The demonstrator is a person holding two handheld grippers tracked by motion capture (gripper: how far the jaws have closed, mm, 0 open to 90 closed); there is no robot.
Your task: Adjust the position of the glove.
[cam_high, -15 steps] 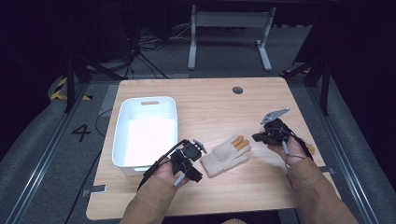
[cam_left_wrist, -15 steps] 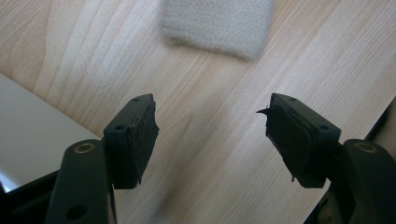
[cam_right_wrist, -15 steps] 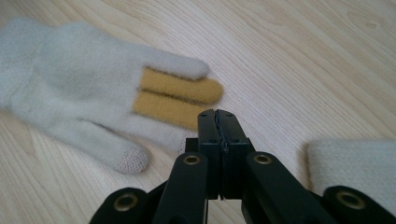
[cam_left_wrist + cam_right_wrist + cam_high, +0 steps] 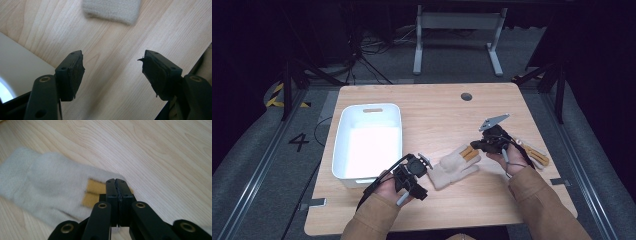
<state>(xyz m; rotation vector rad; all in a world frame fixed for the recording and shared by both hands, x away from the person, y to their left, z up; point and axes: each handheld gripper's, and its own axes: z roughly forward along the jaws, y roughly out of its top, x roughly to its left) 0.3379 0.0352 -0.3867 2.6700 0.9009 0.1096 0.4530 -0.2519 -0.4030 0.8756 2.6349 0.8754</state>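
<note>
The right gripper (image 4: 479, 145) has its jaws pressed together over the yellow-striped end of a cream sock (image 4: 455, 165), its tips at the sock's edge; whether they pinch any fabric cannot be told. In the right gripper view the sock (image 4: 47, 187) lies flat on the wooden desk (image 4: 162, 157). The left gripper (image 4: 419, 162) stands partly open with nothing between its pads, just beside the sock's other end (image 4: 111, 10). A white plastic bin (image 4: 369, 140) sits close on its left. A second sock (image 4: 534, 155) lies beneath the right hand.
</note>
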